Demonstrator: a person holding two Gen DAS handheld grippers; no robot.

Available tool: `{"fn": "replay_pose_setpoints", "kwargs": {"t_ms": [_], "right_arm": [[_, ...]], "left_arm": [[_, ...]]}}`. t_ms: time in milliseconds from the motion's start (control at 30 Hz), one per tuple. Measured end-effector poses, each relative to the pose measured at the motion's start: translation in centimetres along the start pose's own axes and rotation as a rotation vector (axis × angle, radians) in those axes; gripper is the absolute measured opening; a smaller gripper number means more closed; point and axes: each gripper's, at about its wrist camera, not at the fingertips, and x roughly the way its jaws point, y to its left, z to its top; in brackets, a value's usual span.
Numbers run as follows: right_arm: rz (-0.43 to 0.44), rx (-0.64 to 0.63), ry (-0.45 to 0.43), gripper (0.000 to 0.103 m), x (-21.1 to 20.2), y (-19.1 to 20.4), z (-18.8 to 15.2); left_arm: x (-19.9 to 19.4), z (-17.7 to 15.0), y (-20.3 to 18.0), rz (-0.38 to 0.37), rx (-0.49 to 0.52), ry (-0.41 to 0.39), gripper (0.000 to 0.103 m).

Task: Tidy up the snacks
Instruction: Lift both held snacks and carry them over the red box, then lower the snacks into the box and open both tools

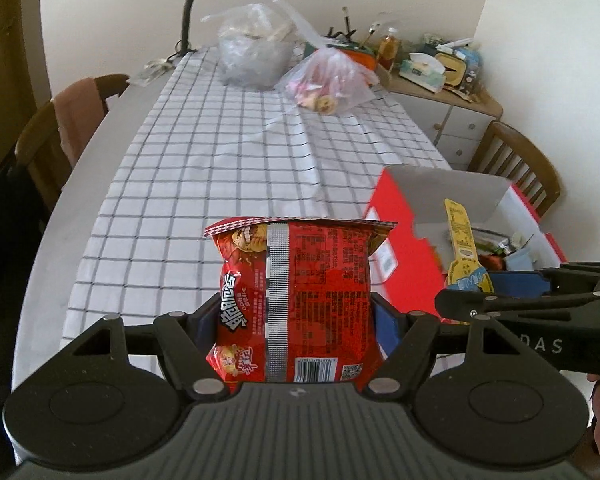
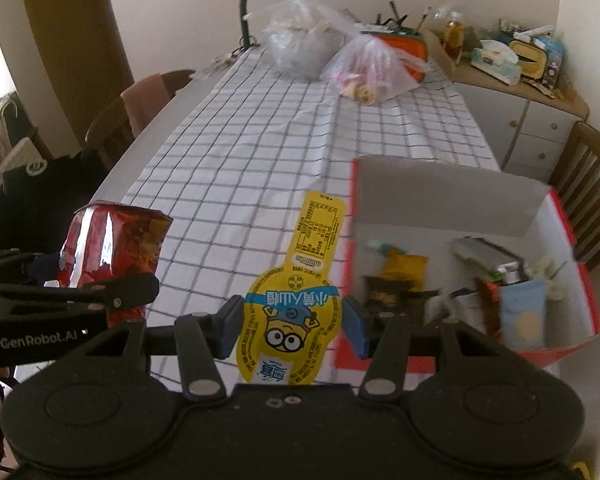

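Red foil snack bag (image 1: 296, 304) sits upright in your left gripper (image 1: 296, 320), jaws closed against its two sides, the bag lifted clear of the checked tablecloth (image 1: 220, 152). Your right gripper (image 2: 292, 324) holds the yellow cartoon pouch (image 2: 296, 312) the same way, jaws pinched on its wide lower part, its narrow neck pointing away from you. Both items are in the air, not yet stowed. The red box (image 2: 568, 240) stands open on the cloth just to the right of the pouch, flap up, and it already holds several packets; their labels are too blurred to read. Judgement: the sorting is partly done, with a good share already in the box and two snacks in hand awaiting placement. The pouch is the nearer of the two to the opening; the foil bag is further left and would need to cross over. Two clear plastic bags (image 1: 324, 80) lie at the far end of the table, one showing what look like more sweets; whether those count toward the job cannot be told from here.
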Motion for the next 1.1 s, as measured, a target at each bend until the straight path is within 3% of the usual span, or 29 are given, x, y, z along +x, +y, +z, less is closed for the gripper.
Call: {"fn": "replay_pose_setpoints", "kwargs": {"t_ms": [700,1100], "right_arm": [[-0.047,0.084,-0.023,0.051,0.1,-15.7,-1.0],[-0.100,0.113,0.004,0.051,2.7,-19.6,-2.0]], "left_arm": [[5.9,3.8,-13.9,0.000,0.083,0.033,0.075],[11.9,5.5,-17.8,0.032,0.143,0.079,0.075]]}}
